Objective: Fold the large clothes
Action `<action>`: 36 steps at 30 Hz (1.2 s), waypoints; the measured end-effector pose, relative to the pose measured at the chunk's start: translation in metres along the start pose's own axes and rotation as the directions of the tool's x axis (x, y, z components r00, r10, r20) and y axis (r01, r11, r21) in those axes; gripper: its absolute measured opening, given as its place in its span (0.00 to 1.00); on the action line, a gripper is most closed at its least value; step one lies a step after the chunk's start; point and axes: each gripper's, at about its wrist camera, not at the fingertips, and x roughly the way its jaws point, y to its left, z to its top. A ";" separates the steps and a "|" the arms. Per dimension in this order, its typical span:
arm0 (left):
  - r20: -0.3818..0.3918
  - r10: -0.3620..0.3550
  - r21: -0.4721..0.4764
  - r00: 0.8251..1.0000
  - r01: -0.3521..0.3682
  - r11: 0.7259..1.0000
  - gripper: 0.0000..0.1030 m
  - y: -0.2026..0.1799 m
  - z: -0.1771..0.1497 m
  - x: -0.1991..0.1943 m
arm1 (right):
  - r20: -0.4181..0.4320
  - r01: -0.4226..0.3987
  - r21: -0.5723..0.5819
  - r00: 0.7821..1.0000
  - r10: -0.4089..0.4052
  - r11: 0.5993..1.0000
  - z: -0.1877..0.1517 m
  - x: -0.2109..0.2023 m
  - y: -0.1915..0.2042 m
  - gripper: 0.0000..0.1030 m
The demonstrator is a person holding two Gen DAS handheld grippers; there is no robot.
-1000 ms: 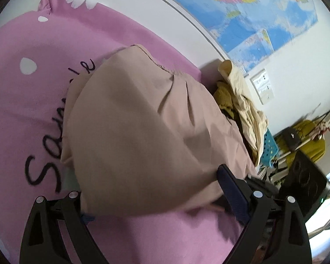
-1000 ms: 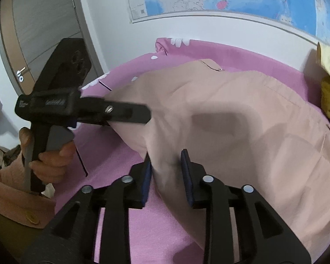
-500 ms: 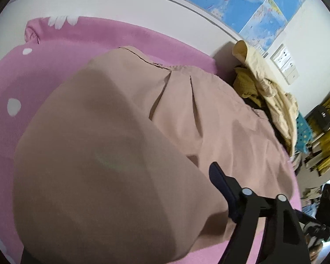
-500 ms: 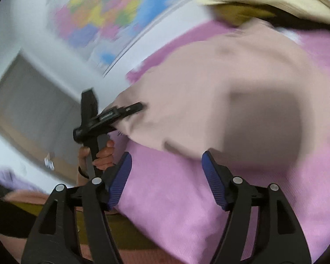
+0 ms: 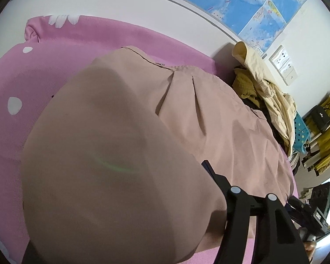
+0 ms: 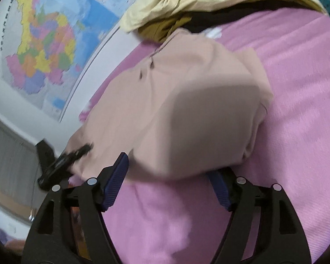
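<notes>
We are carrying a flap of the beige garment (image 5: 220,114) across the pink bed (image 6: 297,88) with our left gripper (image 6: 77,154), grip state hidden by cloth, while our right gripper (image 6: 167,180) is gaping wide and empty, so the unsupported side is likely sagging crooked.

**Fabric swallows the left gripper's view**

A raised fold of the beige garment (image 5: 112,167) sits blurred against the lens, hiding one finger of the left gripper (image 6: 77,154); whether it grips cannot be told. From the right wrist, that gripper is smeared by motion. The right gripper (image 6: 169,180) has one pad partly tucked under cloth.
</notes>
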 end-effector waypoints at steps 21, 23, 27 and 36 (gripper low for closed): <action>-0.001 0.035 0.051 0.999 -0.035 0.998 0.73 -0.011 -0.001 0.004 | 0.113 -0.129 0.041 0.986 0.124 0.991 0.040 0.037 0.007 0.76; -0.003 0.035 0.055 0.999 -0.035 0.998 0.78 -0.012 0.000 0.005 | 0.110 -0.127 0.039 0.986 0.122 0.991 0.042 0.040 0.008 0.72; -0.003 0.032 0.040 0.999 -0.032 0.999 0.85 -0.011 0.005 0.009 | 0.101 -0.155 0.063 0.984 0.148 0.986 0.047 0.045 0.001 0.59; 0.015 0.101 0.047 0.995 -0.102 0.994 0.78 -0.018 0.010 0.016 | 0.092 -0.239 0.117 0.969 0.229 0.964 0.052 0.049 -0.012 0.46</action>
